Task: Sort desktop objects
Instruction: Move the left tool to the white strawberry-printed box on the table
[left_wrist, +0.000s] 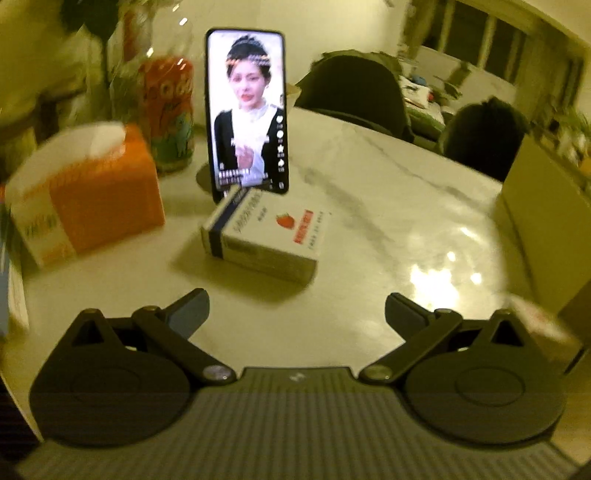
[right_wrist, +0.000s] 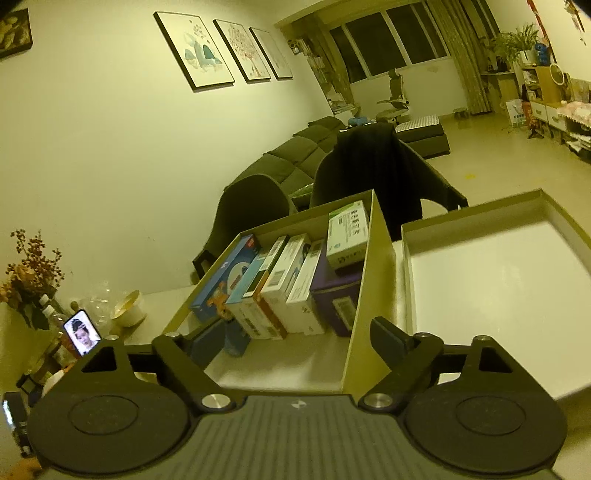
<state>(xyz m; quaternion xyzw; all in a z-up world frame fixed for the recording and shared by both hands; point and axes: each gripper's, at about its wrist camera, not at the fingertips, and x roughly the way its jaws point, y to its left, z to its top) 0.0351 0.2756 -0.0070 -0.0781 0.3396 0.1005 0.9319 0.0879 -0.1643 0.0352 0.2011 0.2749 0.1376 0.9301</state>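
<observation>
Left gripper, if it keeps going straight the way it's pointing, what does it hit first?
Most likely the white box with the strawberry picture, lying flat on the table straight ahead of the open left gripper. The phone stands just behind it. Depth is hard to judge.

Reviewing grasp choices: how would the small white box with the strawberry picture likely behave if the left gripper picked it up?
The white box looks like thin printed carton lying flat: probably light, stiff enough to grip but crushable. Its flat sides shouldn't roll. On the glossy table it may slide if nudged.

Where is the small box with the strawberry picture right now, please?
In the left wrist view, the strawberry box lies flat mid-table, just before the propped phone, right of the orange tissue box.
</observation>
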